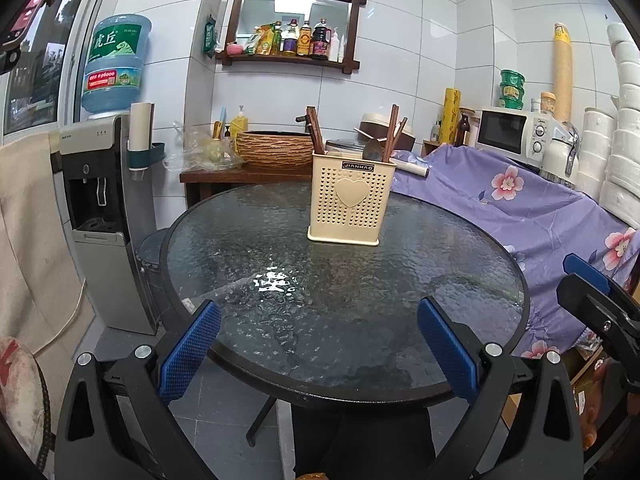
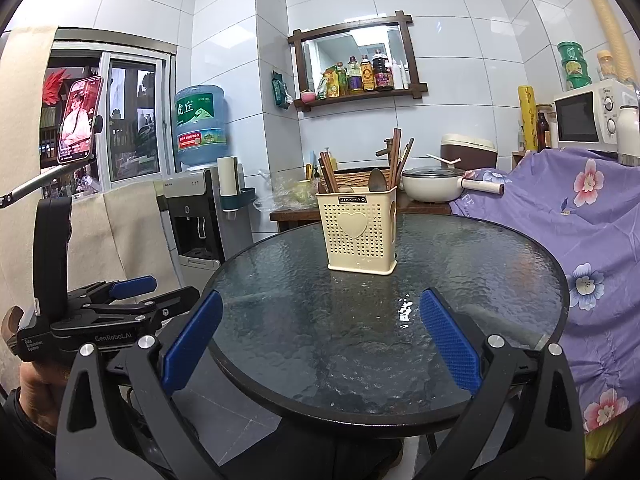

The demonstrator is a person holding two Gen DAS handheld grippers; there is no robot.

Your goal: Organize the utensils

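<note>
A cream perforated utensil holder with a heart on its front stands upright on the round glass table, toward the far side. Brown chopsticks and a metal spoon stick out of it. It also shows in the right wrist view with chopsticks and the spoon. My left gripper is open and empty over the table's near edge. My right gripper is open and empty, also at the near edge. The left gripper shows in the right wrist view.
A water dispenser stands left of the table. A purple floral cloth covers furniture on the right, with a microwave behind. A wooden side table with a basket and a white pot sits behind the table.
</note>
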